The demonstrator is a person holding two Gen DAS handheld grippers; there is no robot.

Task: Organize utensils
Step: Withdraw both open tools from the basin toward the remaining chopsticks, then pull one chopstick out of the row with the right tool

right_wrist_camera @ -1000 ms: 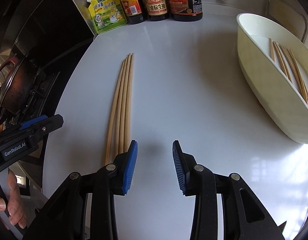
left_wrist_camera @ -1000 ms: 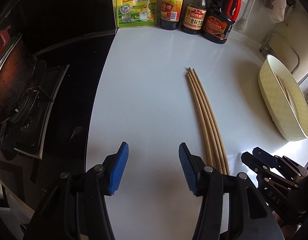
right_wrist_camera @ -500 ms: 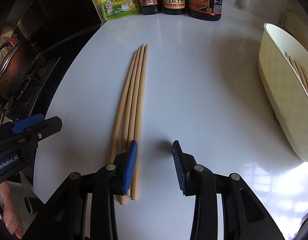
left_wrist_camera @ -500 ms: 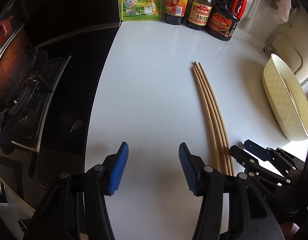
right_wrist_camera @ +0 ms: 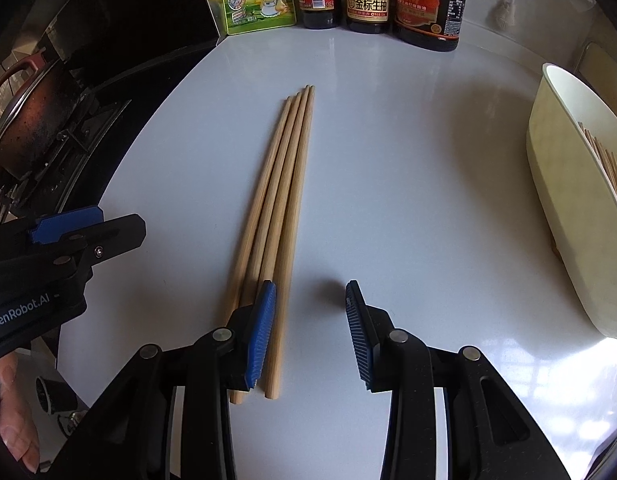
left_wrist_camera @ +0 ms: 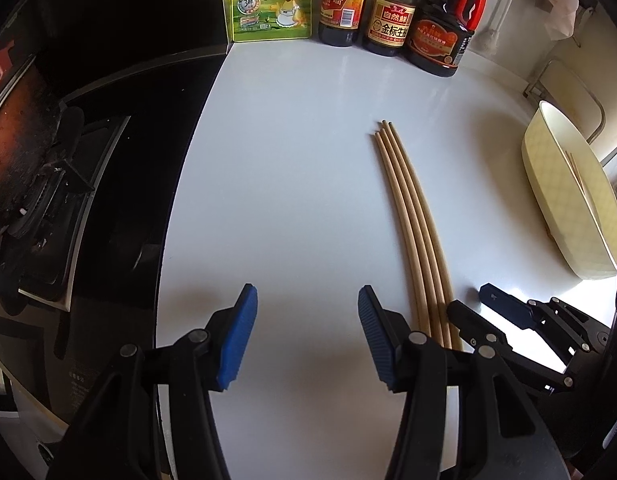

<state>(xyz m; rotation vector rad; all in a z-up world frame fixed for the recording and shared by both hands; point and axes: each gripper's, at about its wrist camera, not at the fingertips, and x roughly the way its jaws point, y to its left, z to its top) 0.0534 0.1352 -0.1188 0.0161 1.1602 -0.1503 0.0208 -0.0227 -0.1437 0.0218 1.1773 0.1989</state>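
Observation:
Several long wooden chopsticks (right_wrist_camera: 280, 208) lie side by side on the white counter, pointing away from me; they also show in the left wrist view (left_wrist_camera: 412, 216). A cream oval holder (right_wrist_camera: 564, 208) at the right has more chopsticks inside; it also shows in the left wrist view (left_wrist_camera: 564, 196). My right gripper (right_wrist_camera: 310, 300) is open and empty, its left finger over the near ends of the chopsticks. My left gripper (left_wrist_camera: 307, 304) is open and empty, just left of the chopsticks. The right gripper also shows in the left wrist view (left_wrist_camera: 504, 312).
A yellow seasoning pouch (left_wrist_camera: 268, 0) and three dark sauce bottles (left_wrist_camera: 392, 8) stand along the back wall. A black stove with a dark pan (left_wrist_camera: 16, 148) is at the left. The counter's left edge meets the stove top.
Both grippers have pulled back toward me, so the chopsticks' near ends now show under the right gripper. Nothing was grasped; both stay open.

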